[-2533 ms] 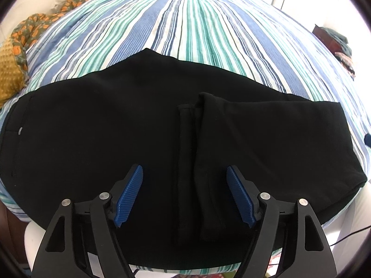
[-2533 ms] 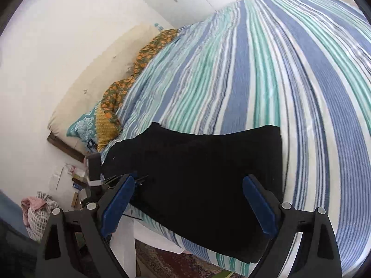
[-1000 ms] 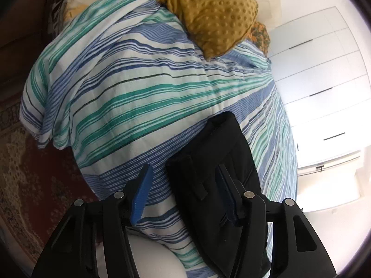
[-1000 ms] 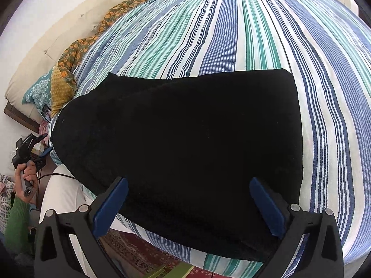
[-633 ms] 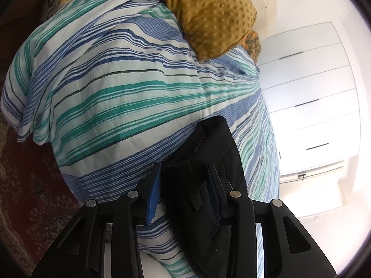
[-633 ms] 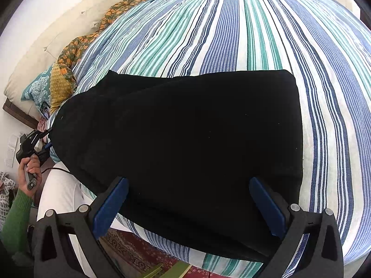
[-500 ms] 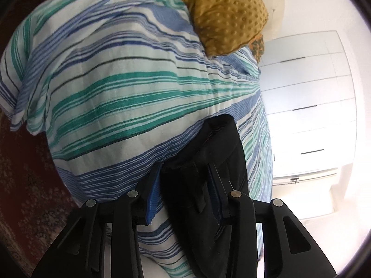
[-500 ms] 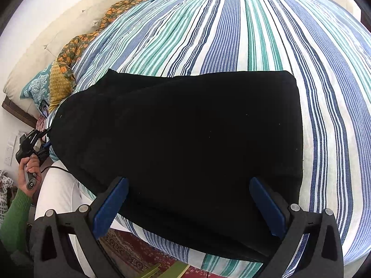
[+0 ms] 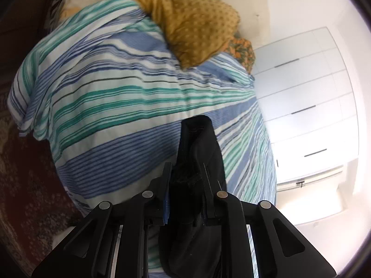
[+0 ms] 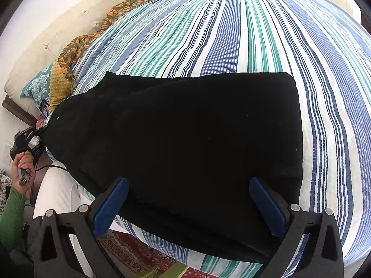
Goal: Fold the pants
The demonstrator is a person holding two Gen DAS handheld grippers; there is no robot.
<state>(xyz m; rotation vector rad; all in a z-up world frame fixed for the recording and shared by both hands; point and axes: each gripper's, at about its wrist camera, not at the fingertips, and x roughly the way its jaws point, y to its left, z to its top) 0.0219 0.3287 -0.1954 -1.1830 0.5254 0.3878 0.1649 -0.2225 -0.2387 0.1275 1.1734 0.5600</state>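
Black pants (image 10: 176, 143) spread flat near the front edge of the striped bedspread (image 10: 255, 34), long axis running across the bed, one end toward the mustard pillow (image 10: 59, 85), the other squared off at the right. Left gripper (image 9: 185, 180) closing, jaws pinching bunched black fabric at the pillow-side end. Right gripper (image 10: 189, 199) hovering above the cloth, jaws spread wide, gripping nothing.

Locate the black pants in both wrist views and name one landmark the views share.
Left wrist: the black pants run up from bottom centre, their end between the closing fingers of the left gripper.
Right wrist: the pants fill the centre, spread flat on the bed, above the open right gripper.
Shared landmark: the mustard dotted cushion at the head of the striped bedspread.
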